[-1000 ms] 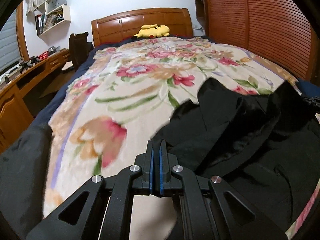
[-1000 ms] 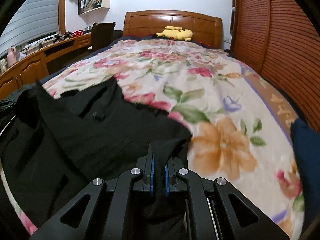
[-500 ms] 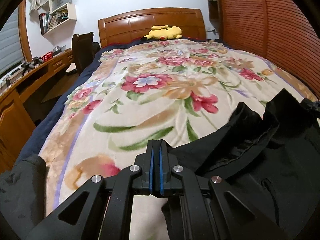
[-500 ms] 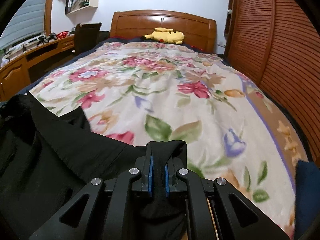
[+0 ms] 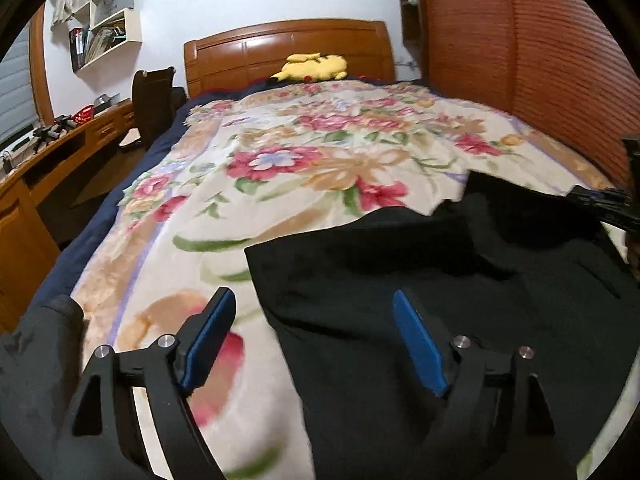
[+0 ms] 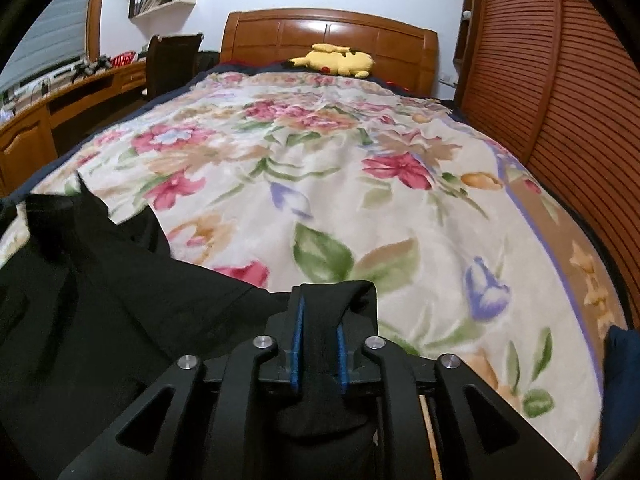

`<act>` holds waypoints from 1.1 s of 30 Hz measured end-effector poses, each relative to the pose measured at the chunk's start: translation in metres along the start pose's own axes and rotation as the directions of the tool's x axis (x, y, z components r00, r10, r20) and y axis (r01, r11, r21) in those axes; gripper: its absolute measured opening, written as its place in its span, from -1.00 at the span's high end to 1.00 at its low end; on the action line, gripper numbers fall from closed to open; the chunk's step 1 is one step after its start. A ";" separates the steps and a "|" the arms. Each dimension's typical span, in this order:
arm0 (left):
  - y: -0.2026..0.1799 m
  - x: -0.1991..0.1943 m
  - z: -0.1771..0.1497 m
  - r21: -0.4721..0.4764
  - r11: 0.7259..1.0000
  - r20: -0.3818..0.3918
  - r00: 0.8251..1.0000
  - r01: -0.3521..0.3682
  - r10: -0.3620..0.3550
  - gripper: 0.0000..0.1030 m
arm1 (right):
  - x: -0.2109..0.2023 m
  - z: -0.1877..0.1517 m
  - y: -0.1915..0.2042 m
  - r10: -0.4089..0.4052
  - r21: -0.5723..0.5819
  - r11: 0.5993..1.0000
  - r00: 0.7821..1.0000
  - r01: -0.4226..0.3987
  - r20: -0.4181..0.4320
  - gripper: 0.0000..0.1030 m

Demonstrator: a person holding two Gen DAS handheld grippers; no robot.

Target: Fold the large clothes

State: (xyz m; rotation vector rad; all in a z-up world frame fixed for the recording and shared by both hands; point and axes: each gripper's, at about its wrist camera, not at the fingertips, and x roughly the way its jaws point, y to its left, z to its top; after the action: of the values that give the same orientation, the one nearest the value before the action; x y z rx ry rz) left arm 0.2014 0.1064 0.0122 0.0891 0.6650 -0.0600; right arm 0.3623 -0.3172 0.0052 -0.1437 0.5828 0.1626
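Left wrist view: left claw [image 5: 312, 332] is standing wide open, jaws having just been opening, blue pads [image 5: 208, 330] well apart w/ nothing pinched. The black garment [image 5: 440, 280] is lying on the floral blanket [image 5: 280, 176] of the bed; its left edge is running between the two fingers, so the right finger is hanging over cloth and the left over bare blanket. Right claw [image 5: 600, 200] is showing at far right edge, at the garment's far corner. Yellow plush toy [image 5: 316, 67] is sitting at the wooden headboard [image 5: 248, 48].

Right wrist view: right claw [image 6: 319, 332] has just been opening slightly, jaws now a narrow gap apart w/ a fold of the black garment [image 6: 100, 300] between the pads [image 6: 297, 340]. Can't tell if the pads are still pressing on it. Rest of garment is spreading to the left over the near part of the floral blanket [image 6: 360, 200]. Plush toy [image 6: 336, 60] is lying by the headboard [image 6: 320, 28]; slatted wardrobe door [image 6: 560, 80] is standing on the right.
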 end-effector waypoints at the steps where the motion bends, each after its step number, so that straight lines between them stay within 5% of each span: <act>1: -0.003 -0.006 -0.002 -0.004 1.000 0.004 1.000 0.013 -0.013 -0.59 | -0.006 -0.001 -0.001 0.006 0.009 1.000 1.000 -0.006 0.014 0.17; 3: -0.010 -0.019 -0.008 -0.013 0.999 0.012 0.999 0.040 -0.040 -0.59 | -0.018 -0.003 -0.002 -0.014 0.016 1.000 0.998 0.013 0.055 -0.44; 4: -0.015 -0.027 -0.013 -0.018 0.998 0.019 0.998 0.052 -0.052 -0.59 | -0.026 -0.005 -0.003 -0.005 0.025 1.000 0.997 0.003 0.079 -0.55; 9: -0.039 -0.050 -0.035 -0.019 0.990 0.008 0.990 0.143 -0.143 -0.59 | -0.040 -0.019 -0.004 0.004 0.011 1.000 0.998 -0.005 0.060 -0.57; 14: -0.060 -0.062 -0.059 -0.012 0.989 0.008 0.989 0.147 -0.147 -0.61 | -0.025 -0.037 -0.007 0.012 -0.010 1.000 0.999 -0.012 -0.040 -0.57; 21: -0.063 -0.053 -0.086 -0.045 0.985 -0.008 0.986 0.167 -0.168 -0.61 | 0.014 -0.053 -0.023 0.119 0.070 0.992 0.974 -0.107 -0.193 -0.32; 24: -0.060 -0.047 -0.089 -0.055 0.984 -0.018 0.985 0.171 -0.172 -0.61 | 0.020 -0.053 -0.025 0.142 0.075 0.989 0.970 -0.129 -0.197 0.17; 25: -0.059 -0.047 -0.088 -0.060 0.983 -0.015 0.984 0.174 -0.175 -0.61 | 0.021 -0.052 -0.024 0.116 0.058 0.993 0.975 -0.106 -0.192 0.52; 26: -0.059 -0.047 -0.088 -0.061 0.983 -0.014 0.984 0.174 -0.175 -0.61 | 0.020 -0.051 -0.021 0.087 0.040 0.996 0.978 -0.081 -0.189 0.59; 31: -0.063 -0.040 -0.096 -0.045 0.987 -0.042 0.987 0.153 -0.155 -0.61 | 0.000 -0.043 -0.003 -0.050 -0.011 0.999 0.991 0.049 -0.125 0.54; 33: -0.066 -0.040 -0.097 -0.031 0.990 -0.044 0.989 0.139 -0.141 -0.61 | -0.016 -0.038 -0.004 -0.054 0.020 0.998 0.995 0.055 -0.081 0.18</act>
State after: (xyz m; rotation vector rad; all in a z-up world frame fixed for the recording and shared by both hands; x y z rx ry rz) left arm 0.1049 0.0517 -0.0431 0.0169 0.7174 -0.1842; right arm 0.3299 -0.3293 -0.0172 -0.1454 0.6599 0.0977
